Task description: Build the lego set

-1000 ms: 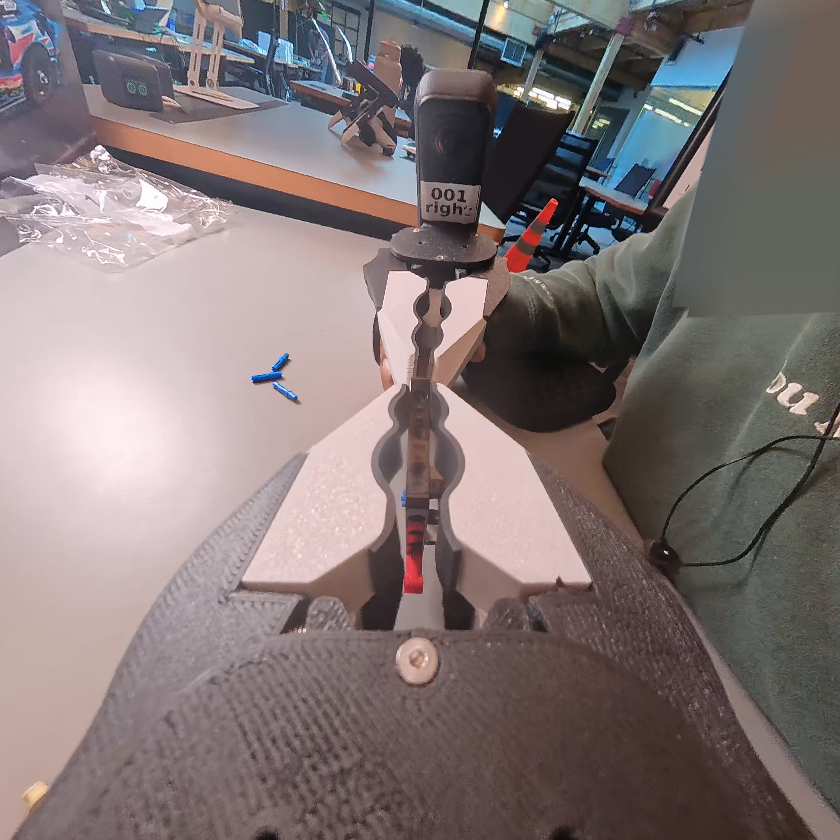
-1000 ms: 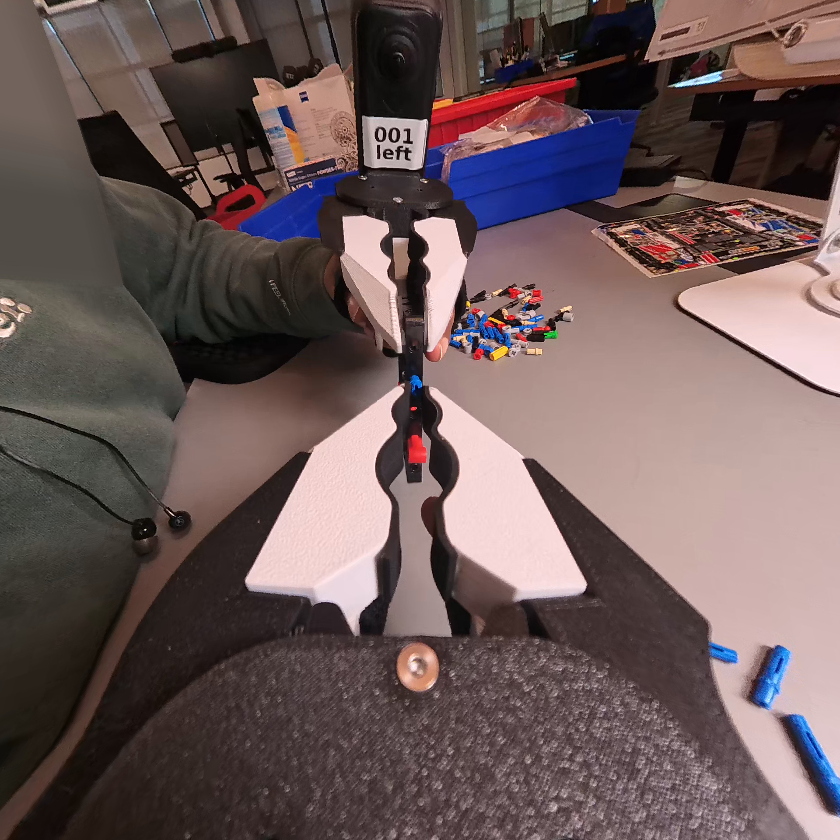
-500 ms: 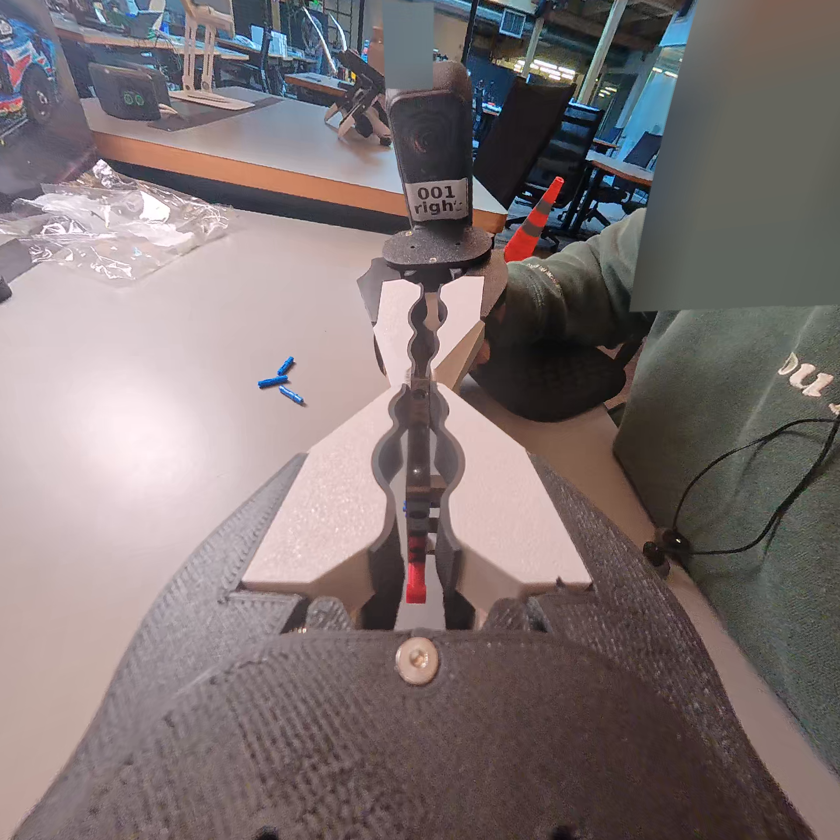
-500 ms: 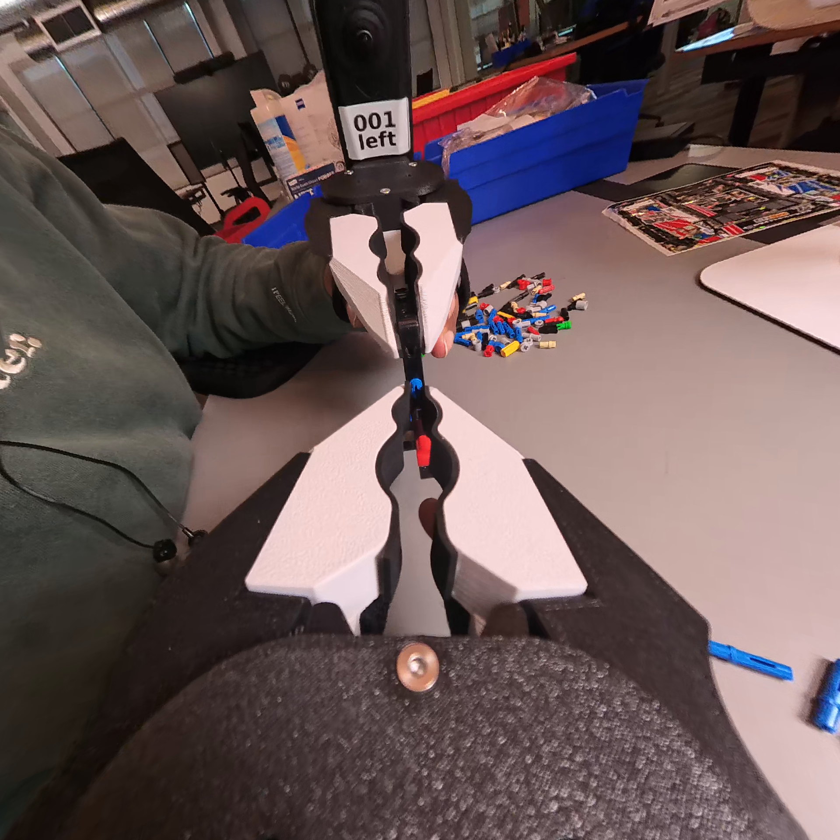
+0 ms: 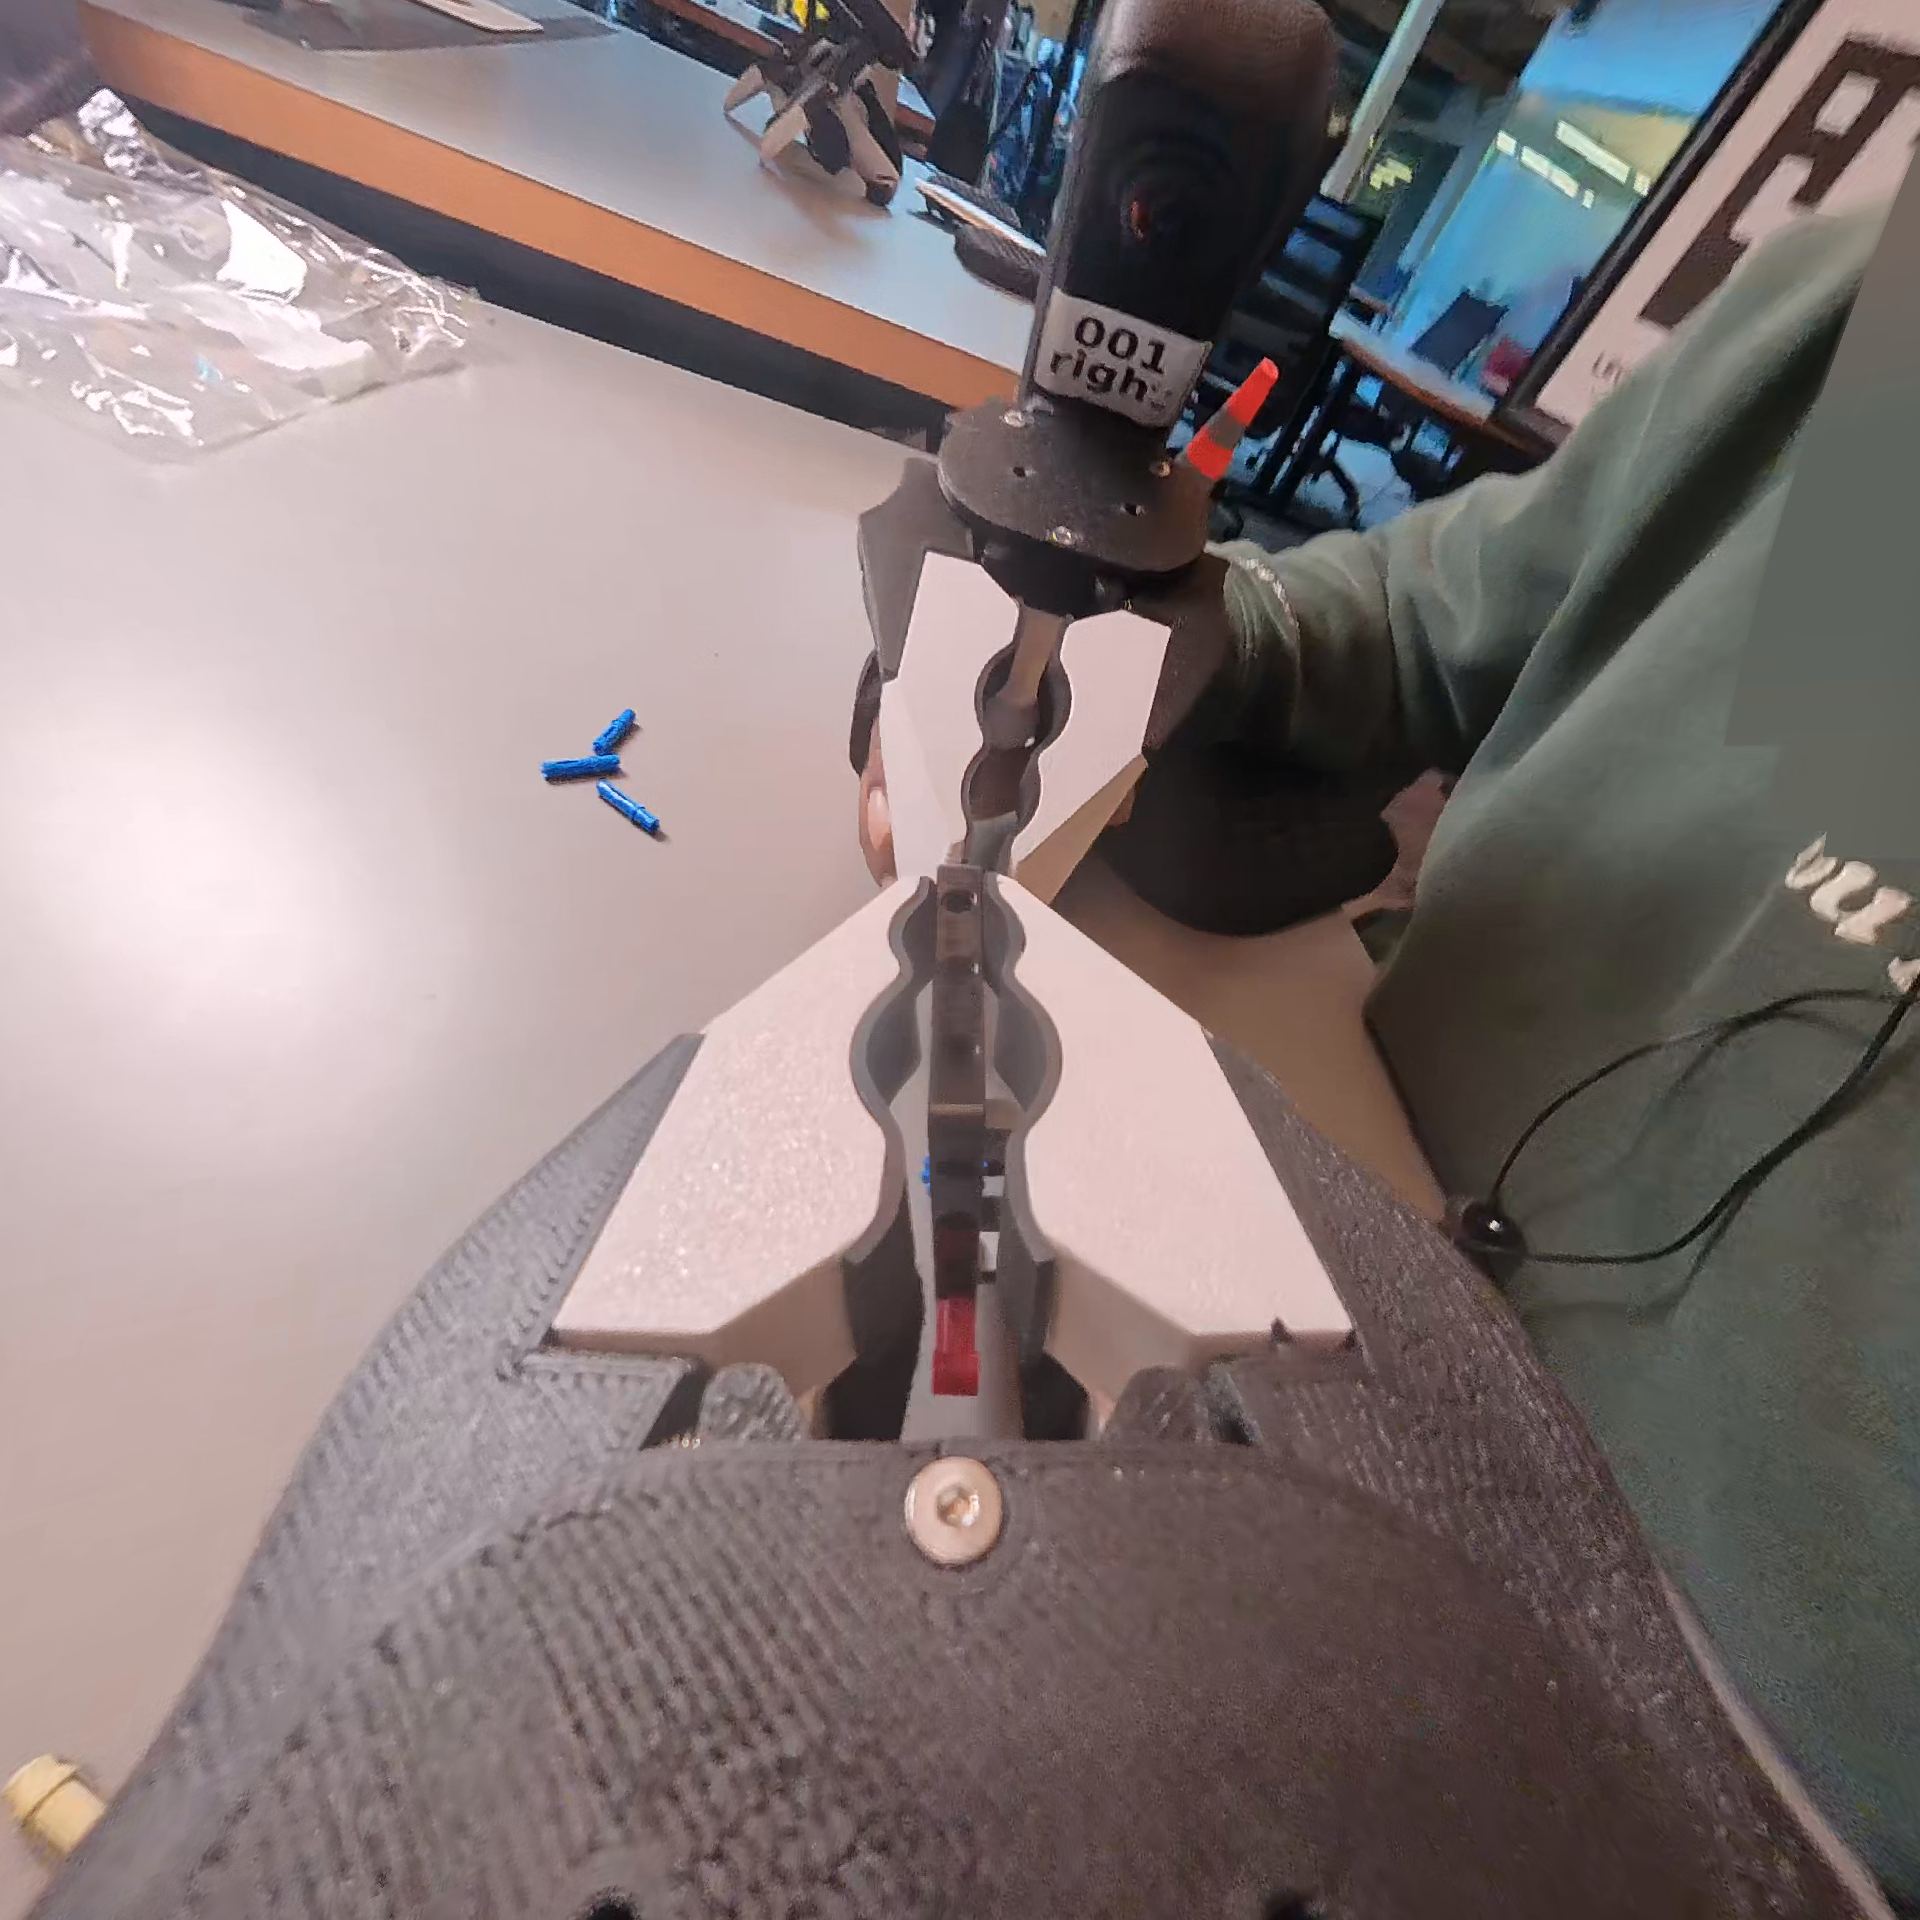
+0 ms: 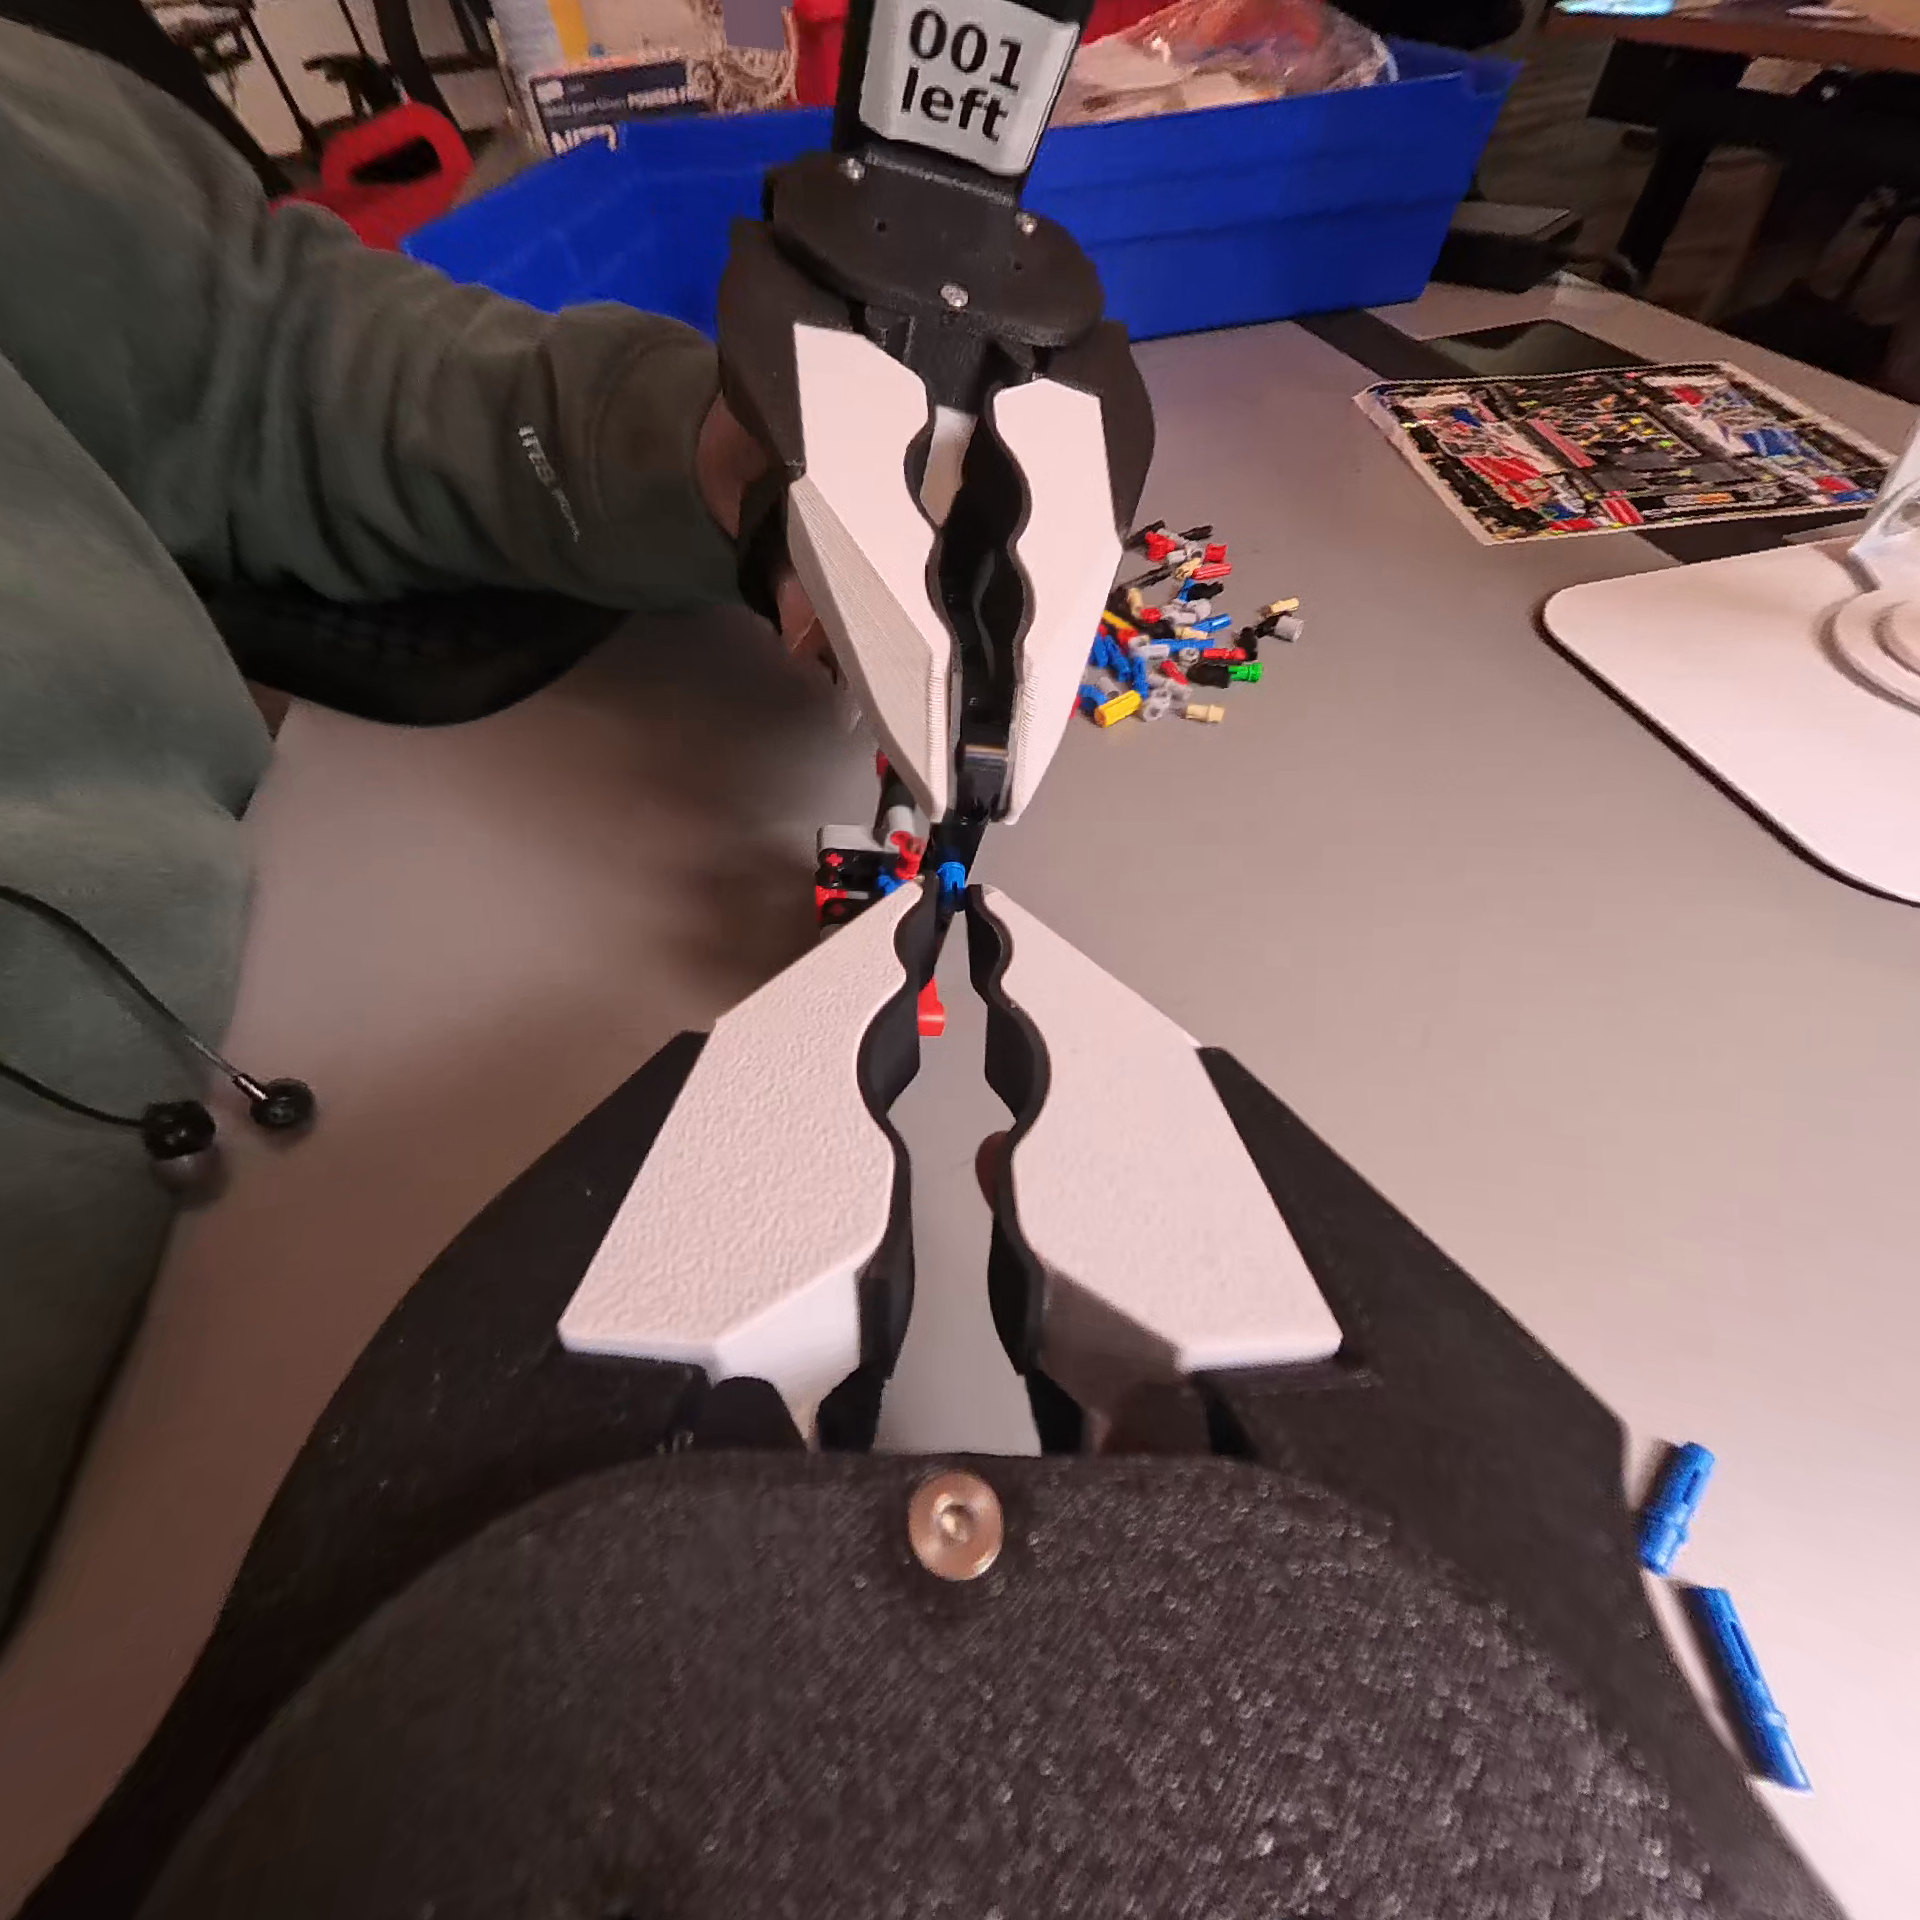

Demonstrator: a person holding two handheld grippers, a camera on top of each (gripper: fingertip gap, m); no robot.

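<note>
My left gripper (image 5: pixel 961 885) is shut on a dark lego beam (image 5: pixel 958 1049) that lies along its fingers, with blue pins on its side and a red piece (image 5: pixel 956 1359) at the rear. My right gripper (image 6: pixel 941 902) faces it tip to tip. It is shut on the beam's near end, where a blue pin (image 6: pixel 948 883) and a red piece (image 6: pixel 932 1010) show. The left gripper also shows in the right wrist view (image 6: pixel 971 805), and the right gripper in the left wrist view (image 5: pixel 987 831). Both hover just above the grey table (image 6: pixel 1351 935).
A small red, black and grey assembly (image 6: pixel 857 868) lies on the table behind the tips. A pile of small parts (image 6: pixel 1174 634), an instruction sheet (image 6: pixel 1621 447), a blue bin (image 6: pixel 1247 177) and a white base (image 6: pixel 1745 686) lie farther off. Loose blue pins (image 5: pixel 603 769) and plastic bags (image 5: pixel 187 291) are nearby. My two grippers' fingertips are within a few centimetres of each other.
Both grippers stay joined on the beam and have tilted down toward the table. The small assembly on the table has come into view behind the tips.
</note>
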